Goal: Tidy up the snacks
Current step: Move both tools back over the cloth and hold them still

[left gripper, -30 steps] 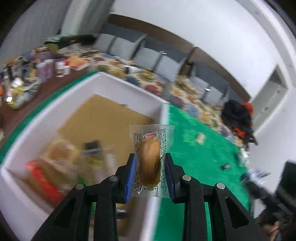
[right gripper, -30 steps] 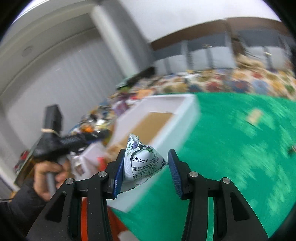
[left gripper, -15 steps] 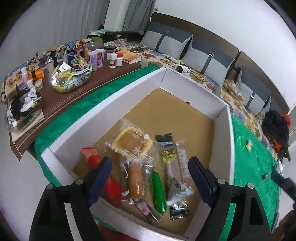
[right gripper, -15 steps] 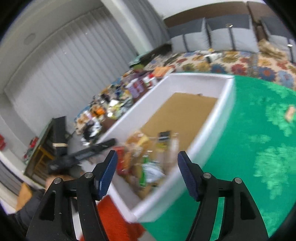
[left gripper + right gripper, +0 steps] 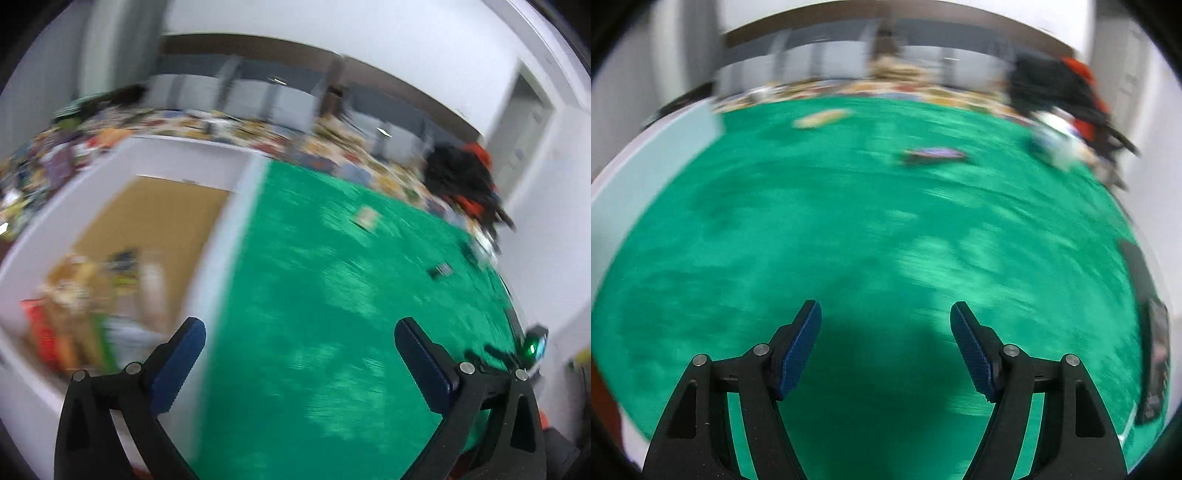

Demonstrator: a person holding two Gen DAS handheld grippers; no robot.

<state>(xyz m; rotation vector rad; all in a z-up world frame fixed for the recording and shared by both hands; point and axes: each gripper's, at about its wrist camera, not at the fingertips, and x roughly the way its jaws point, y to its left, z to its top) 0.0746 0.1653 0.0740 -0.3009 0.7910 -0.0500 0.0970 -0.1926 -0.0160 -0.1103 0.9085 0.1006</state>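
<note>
Snacks point(image 5: 85, 295) sit piled in white box point(image 5: 192, 162), left gripper point(image 5: 295, 354) and right gripper point(image 5: 886, 343) both spread and empty, tan packet point(image 5: 820, 118) and dark packet point(image 5: 934, 153) left on green cloth point(image 5: 849, 229) beyond the box.

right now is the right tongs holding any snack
No, the right tongs are open with nothing between their blue pads, only the green tablecloth showing through the gap.
</note>
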